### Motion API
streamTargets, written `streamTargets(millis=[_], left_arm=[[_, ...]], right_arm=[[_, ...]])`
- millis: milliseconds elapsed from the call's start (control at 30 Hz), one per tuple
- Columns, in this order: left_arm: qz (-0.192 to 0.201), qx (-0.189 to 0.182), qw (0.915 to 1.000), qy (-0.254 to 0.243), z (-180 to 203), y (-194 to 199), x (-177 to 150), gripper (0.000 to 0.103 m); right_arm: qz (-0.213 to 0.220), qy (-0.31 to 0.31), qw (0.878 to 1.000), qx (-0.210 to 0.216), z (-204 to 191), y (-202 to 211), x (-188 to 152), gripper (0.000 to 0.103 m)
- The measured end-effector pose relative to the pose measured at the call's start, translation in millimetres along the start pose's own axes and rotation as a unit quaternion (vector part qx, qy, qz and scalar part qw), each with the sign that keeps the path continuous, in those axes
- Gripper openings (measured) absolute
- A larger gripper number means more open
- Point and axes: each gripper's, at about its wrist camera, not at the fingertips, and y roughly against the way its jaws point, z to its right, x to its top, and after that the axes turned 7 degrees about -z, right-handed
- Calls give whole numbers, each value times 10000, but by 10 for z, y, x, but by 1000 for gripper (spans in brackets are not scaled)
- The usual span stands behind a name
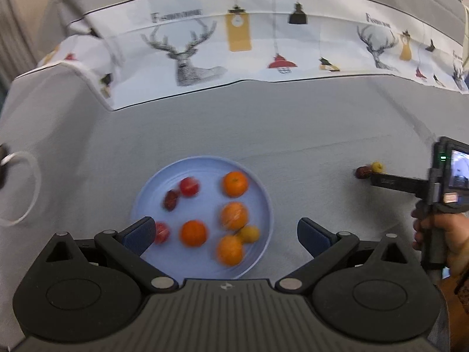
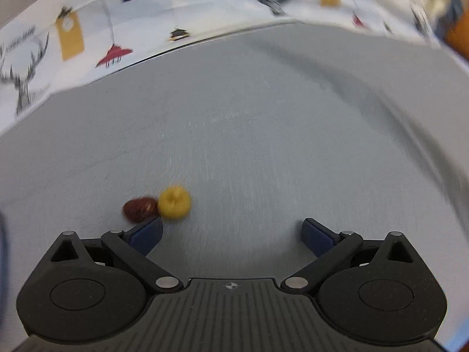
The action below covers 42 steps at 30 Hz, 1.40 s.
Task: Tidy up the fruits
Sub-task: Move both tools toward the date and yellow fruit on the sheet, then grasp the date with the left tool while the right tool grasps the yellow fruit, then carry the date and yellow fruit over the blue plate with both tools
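A light blue plate [image 1: 164, 182] on the grey cloth holds several oranges [image 1: 234, 184], two red fruits [image 1: 189, 187], a dark red date [image 1: 171, 199] and a small yellow fruit [image 1: 249, 233]. My left gripper [image 1: 225, 234] is open and empty, hovering over the plate's near edge. To the right, a small yellow fruit [image 2: 174, 202] and a dark red date [image 2: 139, 208] lie touching on the cloth, also in the left wrist view [image 1: 377, 166]. My right gripper [image 2: 231, 234] is open and empty just behind them, its left finger [image 2: 146, 233] near the date.
A white printed cloth with deer and lamps [image 1: 234, 44] runs along the back of the table. A white ring [image 1: 22, 187] lies at the far left. The hand holding the right gripper [image 1: 439, 205] shows at the right edge.
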Motion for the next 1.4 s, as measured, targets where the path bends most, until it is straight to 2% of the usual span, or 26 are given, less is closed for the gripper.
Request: streamTargets(millis=[133,267,433,533,600,633,733,767,833,867,900,933,1000,1033,1100,1200,1300,1400], left_arm=[[102,-185,9990,-396,391,-299,241,103],[211,-478,9936,-997,875,-699,436,103],[102,-991,9756,-1958,1467,-1343,571,103],[91,-1073,9617,-2522,1733,-1622,609,103],[117,-1049,9562,-2728,1842,-1764,637,101],[103,-1084,9550,-2760,1875,-1819,654,98],[43,-1416,9516,-2728,1887,-1867,713,72],[65,-1456,9511,-2722,1873,-1851,726,57],[103,-1513,9491,-2762,1872,-1840,716,38],[107,-1552,9480,-2775,1860,-1835,704,26],[122,-1569,9471,-2796,1858,-1835,687,25],[145,-1555,9470,-2805,1858,-1829,672,25],[185,-1527,9474,-2807,1820,-1813,641,24],[183,-1480,9490,-2777,1811,-1805,633,24],[223,-1460,9545,-2592,1721,-1719,631,24],[252,-1365,9662,-2174,1584,-1429,684,24],[281,-1188,9773,-1730,1245,-1066,615,24],[317,-992,9847,-1399,860,-623,432,24]], right_arm=[[427,-479,9977,-198,205,-120,-19,102],[713,-416,9965,-158,359,-139,-108,102],[805,9,9965,210,438,-186,-113,102],[836,347,9948,473,484,-173,-60,102],[863,461,9938,533,524,-236,50,102],[877,497,9934,554,519,-258,79,102],[931,753,9907,641,454,-342,228,102],[960,829,9897,667,424,-366,276,102],[1012,943,9877,733,347,-424,382,102],[1032,978,9868,771,309,-453,441,102],[1039,988,9865,786,284,-480,487,102],[1065,965,9862,816,265,-499,532,97],[1118,1000,9840,964,246,-490,588,69],[1081,1089,9833,979,228,-460,614,25],[953,1068,9862,835,214,-400,607,25],[1064,746,9906,431,291,-199,505,25],[1449,-56,9885,418,522,289,382,25],[2126,-802,9734,295,714,1058,176,25]])
